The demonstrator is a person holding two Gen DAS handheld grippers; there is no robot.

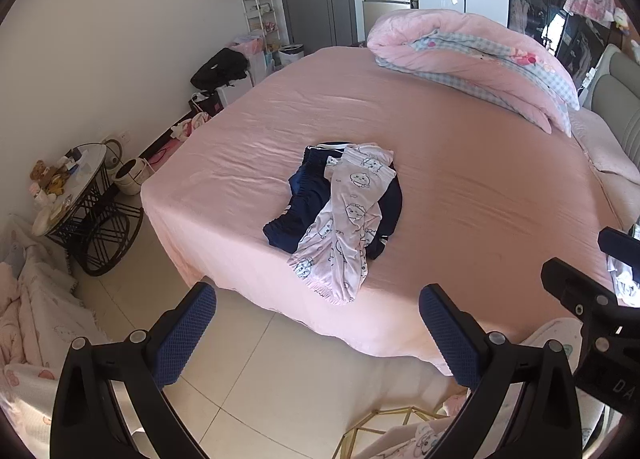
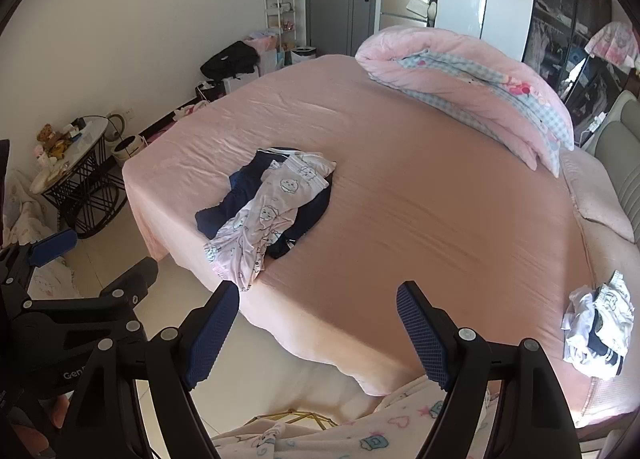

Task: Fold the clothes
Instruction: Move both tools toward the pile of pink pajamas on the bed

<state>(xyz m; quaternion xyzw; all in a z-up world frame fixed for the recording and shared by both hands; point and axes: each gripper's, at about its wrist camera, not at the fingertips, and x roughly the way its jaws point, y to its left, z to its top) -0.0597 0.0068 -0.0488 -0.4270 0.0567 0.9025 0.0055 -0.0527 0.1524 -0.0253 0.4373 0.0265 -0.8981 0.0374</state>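
1. Left claw (image 1: 318,297) was spread wide, nothing between the pads, hanging over the floor just off the bed's near edge.
2. Right claw (image 2: 318,295) was also released and empty, over that same edge.
3. Pink printed pants (image 1: 347,215) lay crumpled over a navy garment (image 1: 302,203) on the bed (image 1: 460,163), near its near-left corner.
4. White clothes pile (image 2: 598,333) sat by the right edge.
5. Rolled duvet (image 1: 472,55) lay at the far side.

The bed sheet (image 1: 460,187) is plain pink. On it, the trousers (image 1: 348,215) are pale pink with a cartoon-face print, over a navy garment (image 1: 304,199). The rolled quilt (image 1: 480,59) is pink with a blue-checked lining. The gripper pads (image 2: 420,335) are blue.
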